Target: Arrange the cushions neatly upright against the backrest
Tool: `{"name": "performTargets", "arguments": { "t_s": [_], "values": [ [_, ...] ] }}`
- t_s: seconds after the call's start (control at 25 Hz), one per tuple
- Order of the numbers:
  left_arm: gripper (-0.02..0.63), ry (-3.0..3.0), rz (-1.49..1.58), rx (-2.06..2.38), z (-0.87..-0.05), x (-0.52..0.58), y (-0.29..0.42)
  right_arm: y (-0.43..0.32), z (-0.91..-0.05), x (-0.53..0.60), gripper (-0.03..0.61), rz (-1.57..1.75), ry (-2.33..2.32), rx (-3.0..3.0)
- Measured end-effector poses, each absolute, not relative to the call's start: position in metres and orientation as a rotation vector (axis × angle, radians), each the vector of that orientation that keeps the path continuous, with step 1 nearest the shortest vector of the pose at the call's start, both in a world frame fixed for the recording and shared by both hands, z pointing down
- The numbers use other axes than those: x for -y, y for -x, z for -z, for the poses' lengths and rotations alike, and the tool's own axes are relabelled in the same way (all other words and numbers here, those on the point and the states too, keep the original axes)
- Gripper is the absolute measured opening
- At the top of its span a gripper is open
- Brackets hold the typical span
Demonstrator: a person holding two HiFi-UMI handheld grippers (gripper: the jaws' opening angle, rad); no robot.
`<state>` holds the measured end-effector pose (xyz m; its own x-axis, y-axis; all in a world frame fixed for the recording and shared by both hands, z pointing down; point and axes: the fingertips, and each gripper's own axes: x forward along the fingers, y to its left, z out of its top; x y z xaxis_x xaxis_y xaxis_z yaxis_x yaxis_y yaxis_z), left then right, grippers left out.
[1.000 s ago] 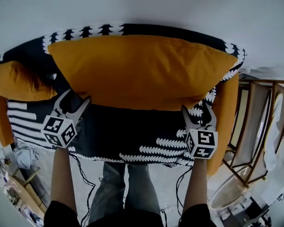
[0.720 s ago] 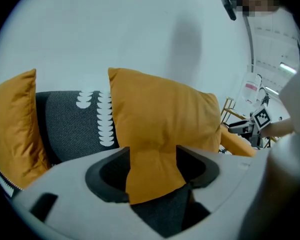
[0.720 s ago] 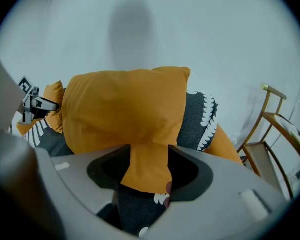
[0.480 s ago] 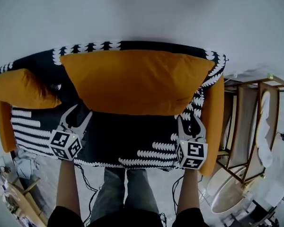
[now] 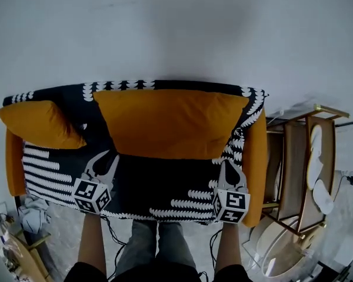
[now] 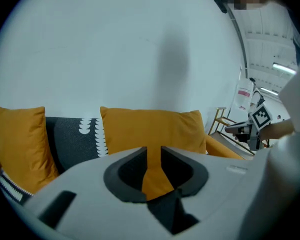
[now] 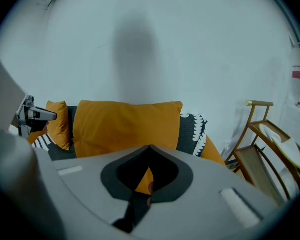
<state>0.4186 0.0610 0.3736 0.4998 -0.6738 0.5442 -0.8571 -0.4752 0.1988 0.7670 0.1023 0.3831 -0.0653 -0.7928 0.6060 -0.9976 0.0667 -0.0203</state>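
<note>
A large orange cushion (image 5: 170, 122) stands upright against the black-and-white patterned backrest (image 5: 115, 86) of the sofa. A smaller orange cushion (image 5: 41, 125) leans in the left corner. My left gripper (image 5: 105, 159) hovers over the seat, in front of the large cushion's left end and clear of it. Its jaws have just been closing and stand a narrow gap apart with nothing between them. My right gripper (image 5: 229, 163) hovers in front of the cushion's right end, shut on nothing. The left gripper view shows the big cushion (image 6: 150, 129) and the small cushion (image 6: 17, 144) beyond the left gripper (image 6: 154, 151). The right gripper view shows the large cushion (image 7: 125, 126) beyond the right gripper (image 7: 150, 146).
The sofa has orange arms (image 5: 256, 157) and a dark patterned seat (image 5: 159, 181). A wooden folding rack (image 5: 300, 169) stands to the sofa's right. A white wall rises behind. Clutter (image 5: 32, 213) and cables lie on the floor at lower left.
Both grippers have drawn back from the large cushion's lower corners and risen, and their jaws have closed from wide apart. The cushion stays upright against the backrest.
</note>
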Motion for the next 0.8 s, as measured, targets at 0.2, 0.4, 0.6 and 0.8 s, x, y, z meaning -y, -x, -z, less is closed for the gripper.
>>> {"name": "performTargets", "arguments": {
  "t_s": [0.2,0.4,0.6,0.8],
  "values": [
    [0.027,-2.304,-0.493,1.327,-0.341,-0.070,-0.415,-0.759,-0.352,-0.113,0.008,-0.621,-1.797,1.957],
    [-0.003,-2.335,-0.473,1.365,-0.305,-0.086,-0.418,-0.752,-0.318,-0.126,0.008,-0.609,-1.812,2.002],
    [-0.003,-2.344,-0.401,1.402,-0.264,-0.098,-0.419,-0.739,-0.281,-0.136,0.008,-0.574,-1.798,2.054],
    [-0.003,-2.380,-0.346,1.439,-0.223,-0.113,-0.413,-0.728,-0.249,-0.146,0.009,-0.524,-1.791,2.095]
  ]
}}
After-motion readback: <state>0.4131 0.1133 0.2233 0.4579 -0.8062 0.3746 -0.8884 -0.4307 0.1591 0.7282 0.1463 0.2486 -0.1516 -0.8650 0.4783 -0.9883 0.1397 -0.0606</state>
